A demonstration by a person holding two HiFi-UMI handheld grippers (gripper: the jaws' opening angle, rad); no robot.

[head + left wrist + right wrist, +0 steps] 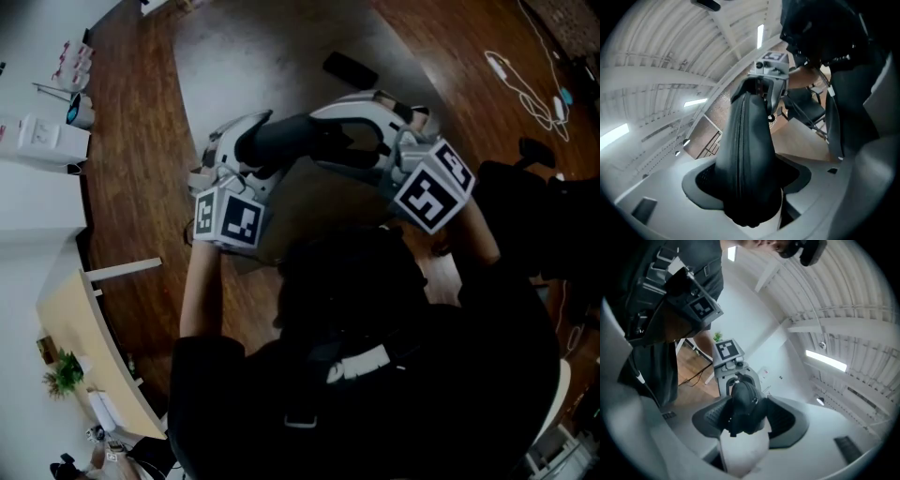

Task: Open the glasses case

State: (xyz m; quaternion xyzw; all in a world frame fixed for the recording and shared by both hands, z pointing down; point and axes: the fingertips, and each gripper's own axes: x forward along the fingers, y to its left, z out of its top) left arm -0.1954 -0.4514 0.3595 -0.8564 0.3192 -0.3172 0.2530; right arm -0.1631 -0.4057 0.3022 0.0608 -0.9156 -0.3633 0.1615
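Clearly the glasses case [305, 141] is held in the air above the wooden floor [131, 187], bridged between both tools. At one end the left gripper [746, 187] clamps it, with the zipper [737, 140] facing up. At the opposite end the right gripper [743, 416] clamps it too, probably to steady the case for unzipping.

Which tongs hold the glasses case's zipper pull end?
The right tongs: on the glasses case there, the zipper pull dangles; the left tongs show only zipper seam.
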